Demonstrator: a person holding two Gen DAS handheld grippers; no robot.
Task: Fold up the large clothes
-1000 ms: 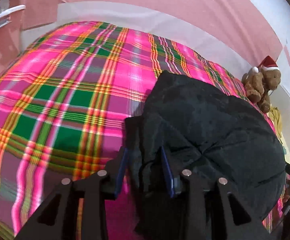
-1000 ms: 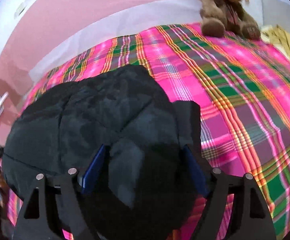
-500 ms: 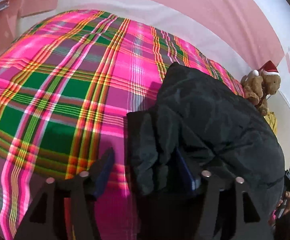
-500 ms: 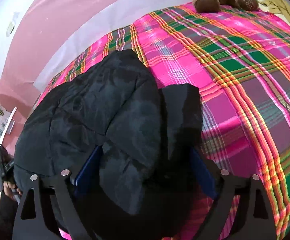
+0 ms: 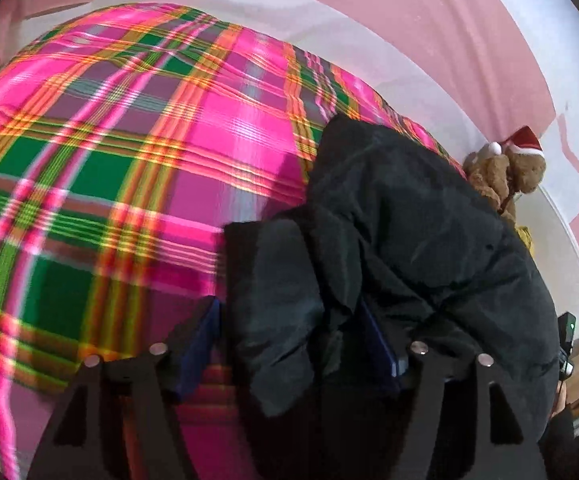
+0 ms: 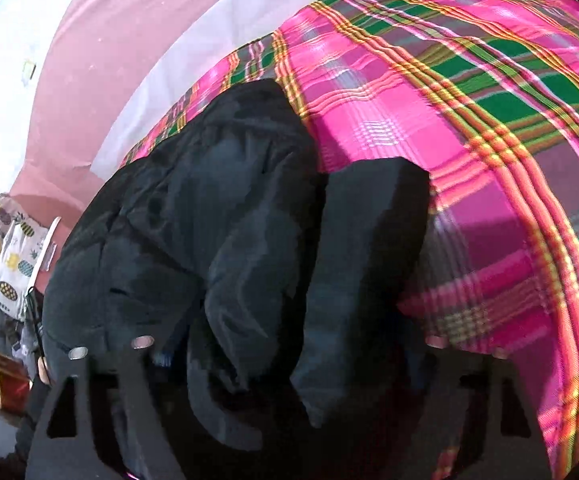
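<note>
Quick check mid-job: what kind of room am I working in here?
Most likely a bedroom. The black padded jacket lies on a bed under a pink and green plaid bedspread, a teddy bear in a Santa hat sits at its far edge, and a pink wall stands behind.

The jacket (image 5: 429,240) lies on the bedspread (image 5: 129,160), filling the left wrist view from its centre toward 4 o'clock. A teddy bear (image 5: 505,176) sits behind the jacket at 2 o'clock, near the bed's far edge. In the right wrist view the jacket (image 6: 209,220) spreads toward 8 o'clock, with open bedspread (image 6: 489,120) toward 2 o'clock.
</note>
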